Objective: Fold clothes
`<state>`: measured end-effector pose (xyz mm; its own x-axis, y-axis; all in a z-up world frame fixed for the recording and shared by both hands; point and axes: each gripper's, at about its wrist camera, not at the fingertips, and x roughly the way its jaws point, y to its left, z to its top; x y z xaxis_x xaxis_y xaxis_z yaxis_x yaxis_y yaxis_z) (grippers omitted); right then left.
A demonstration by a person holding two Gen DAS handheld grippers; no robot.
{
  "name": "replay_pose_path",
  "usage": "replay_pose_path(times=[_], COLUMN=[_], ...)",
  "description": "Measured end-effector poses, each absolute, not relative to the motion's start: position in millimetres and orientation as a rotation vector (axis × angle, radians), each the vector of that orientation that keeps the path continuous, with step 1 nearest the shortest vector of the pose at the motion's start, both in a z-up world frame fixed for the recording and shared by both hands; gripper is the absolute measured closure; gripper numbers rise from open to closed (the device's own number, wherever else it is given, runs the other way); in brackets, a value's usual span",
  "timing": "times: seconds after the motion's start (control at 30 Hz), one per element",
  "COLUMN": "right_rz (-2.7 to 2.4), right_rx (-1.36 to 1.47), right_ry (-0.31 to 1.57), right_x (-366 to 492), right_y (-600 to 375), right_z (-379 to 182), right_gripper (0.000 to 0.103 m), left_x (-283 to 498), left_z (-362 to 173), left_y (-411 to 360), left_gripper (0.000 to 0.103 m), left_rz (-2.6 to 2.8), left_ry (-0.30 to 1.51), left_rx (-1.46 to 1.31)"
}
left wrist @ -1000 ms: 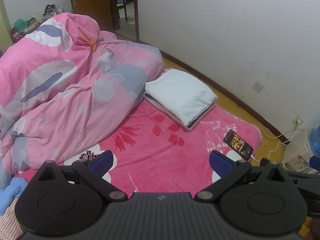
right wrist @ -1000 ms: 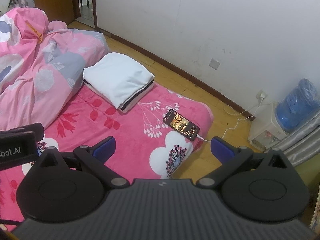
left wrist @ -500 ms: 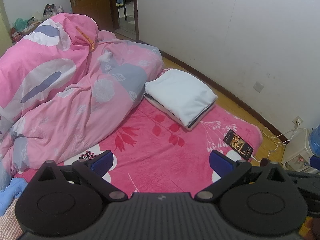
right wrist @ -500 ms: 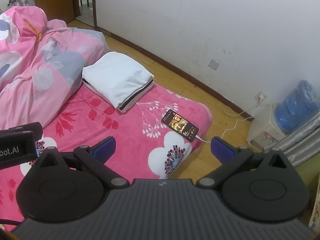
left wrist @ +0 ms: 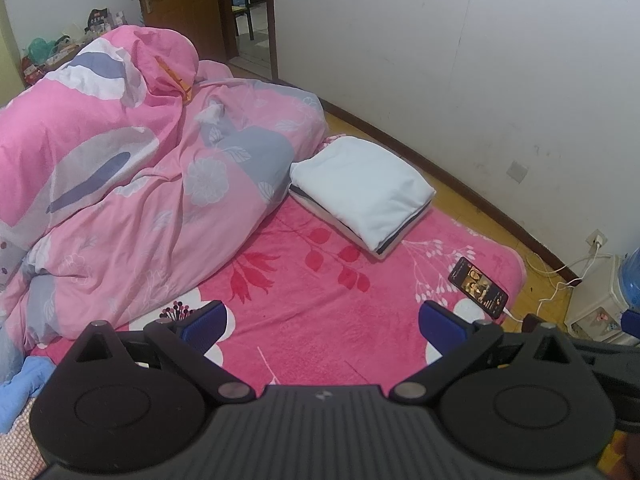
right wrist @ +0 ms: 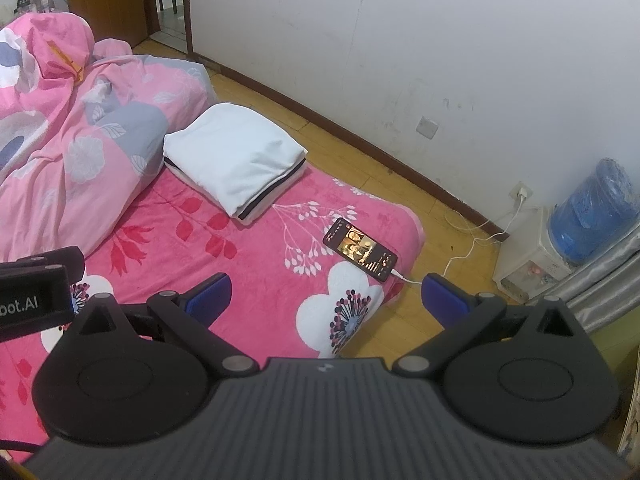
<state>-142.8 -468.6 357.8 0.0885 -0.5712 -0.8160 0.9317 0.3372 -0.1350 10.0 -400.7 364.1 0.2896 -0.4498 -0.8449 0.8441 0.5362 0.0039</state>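
Folded white garment (left wrist: pixel 362 190) lies stacked on other folded pieces on the pink floral blanket (left wrist: pixel 320 304), well ahead of both grippers and slightly left of the right one. Left gripper (left wrist: pixel 320 322) stands wide open, holding nothing; right gripper (right wrist: pixel 326 294) likewise. A phone (right wrist: pixel 360 250) rests just beyond the right gripper. The pink duvet (left wrist: pixel 132 200) is heaped to the left. The water bottle (right wrist: pixel 596 212) sits on its dispenser far right.

The left black plastic two-finger gripper (left wrist: pixel 322 318) has a ribbed body, round discs, silver pivot screws and blue ridged pads (left wrist: pixel 204 320). The right black plastic gripper (right wrist: pixel 326 290) looks alike.
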Motion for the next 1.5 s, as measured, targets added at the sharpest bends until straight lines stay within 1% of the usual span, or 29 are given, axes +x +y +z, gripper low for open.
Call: replay_pose_path(times=[1.5], right_rz=[-1.185], right_rx=[0.490], right_ry=[0.936], right_x=[-137.8], right_y=[-468.6], right_z=[353.7], right_gripper=[0.001], left_x=[15.2], left_z=[355.5], left_y=[-404.3], left_gripper=[0.001], left_rz=[-0.898], left_ry=[0.933], left_rx=[0.519])
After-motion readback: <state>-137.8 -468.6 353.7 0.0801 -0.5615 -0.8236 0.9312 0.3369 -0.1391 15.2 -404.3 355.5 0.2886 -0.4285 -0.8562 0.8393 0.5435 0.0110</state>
